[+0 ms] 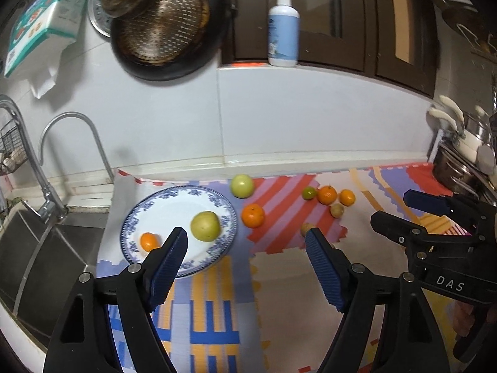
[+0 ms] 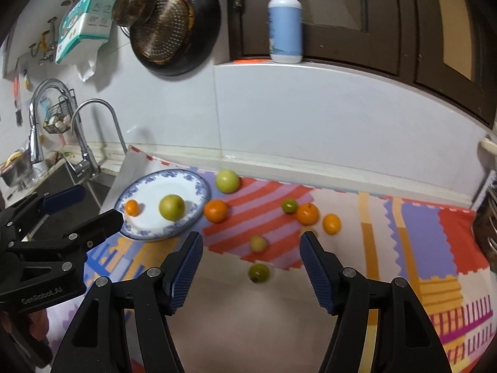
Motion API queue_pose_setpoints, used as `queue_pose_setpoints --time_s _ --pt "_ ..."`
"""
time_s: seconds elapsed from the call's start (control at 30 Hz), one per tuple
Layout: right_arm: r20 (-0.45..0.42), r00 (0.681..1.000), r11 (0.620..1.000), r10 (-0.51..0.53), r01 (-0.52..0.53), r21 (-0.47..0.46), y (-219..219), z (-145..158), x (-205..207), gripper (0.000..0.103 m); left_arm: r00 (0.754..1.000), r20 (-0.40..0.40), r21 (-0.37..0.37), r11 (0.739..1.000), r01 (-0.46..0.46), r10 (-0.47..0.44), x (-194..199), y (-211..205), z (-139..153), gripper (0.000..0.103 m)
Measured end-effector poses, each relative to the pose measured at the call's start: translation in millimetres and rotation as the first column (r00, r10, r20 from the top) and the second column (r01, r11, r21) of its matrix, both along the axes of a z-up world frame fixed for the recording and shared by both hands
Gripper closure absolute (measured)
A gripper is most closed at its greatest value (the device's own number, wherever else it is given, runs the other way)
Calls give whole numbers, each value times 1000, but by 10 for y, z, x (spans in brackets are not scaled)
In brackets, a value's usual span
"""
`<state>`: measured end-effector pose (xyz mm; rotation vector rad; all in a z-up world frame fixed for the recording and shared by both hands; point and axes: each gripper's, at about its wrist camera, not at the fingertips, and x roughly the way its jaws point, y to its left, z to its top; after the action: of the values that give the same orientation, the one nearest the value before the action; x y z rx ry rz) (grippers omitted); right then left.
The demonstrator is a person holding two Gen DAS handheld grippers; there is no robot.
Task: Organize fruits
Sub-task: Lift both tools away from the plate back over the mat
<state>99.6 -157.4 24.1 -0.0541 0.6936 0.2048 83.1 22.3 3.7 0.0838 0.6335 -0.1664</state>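
A blue-rimmed white plate (image 1: pixel 161 205) (image 2: pixel 149 186) on the patterned mat holds a yellow-green pear (image 1: pixel 205 226) (image 2: pixel 171 207) and a small orange (image 1: pixel 149 241) (image 2: pixel 132 207). Loose on the mat: a green apple (image 1: pixel 242 186) (image 2: pixel 227 181), an orange (image 1: pixel 253 215) (image 2: pixel 216 210), a cluster of small citrus (image 1: pixel 326 195) (image 2: pixel 307 214), and small green fruits (image 2: pixel 258 273). My left gripper (image 1: pixel 247 237) is open and empty just in front of the plate. My right gripper (image 2: pixel 251 241) is open and empty above the small green fruits.
A sink (image 1: pixel 46 248) and taps (image 1: pixel 71 143) lie left of the plate. A pan (image 1: pixel 167 31) hangs on the wall, a pump bottle (image 1: pixel 283 28) stands on the ledge. A dish rack with pots (image 1: pixel 462 152) is at the right.
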Motion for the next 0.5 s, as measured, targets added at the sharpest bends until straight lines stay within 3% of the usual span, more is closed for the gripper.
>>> queue_pose_setpoints --time_s 0.5 --pt "-137 990 1000 16 -18 -11 -33 -569 215 38 991 -77 50 993 111 -107 231 -105 -519 25"
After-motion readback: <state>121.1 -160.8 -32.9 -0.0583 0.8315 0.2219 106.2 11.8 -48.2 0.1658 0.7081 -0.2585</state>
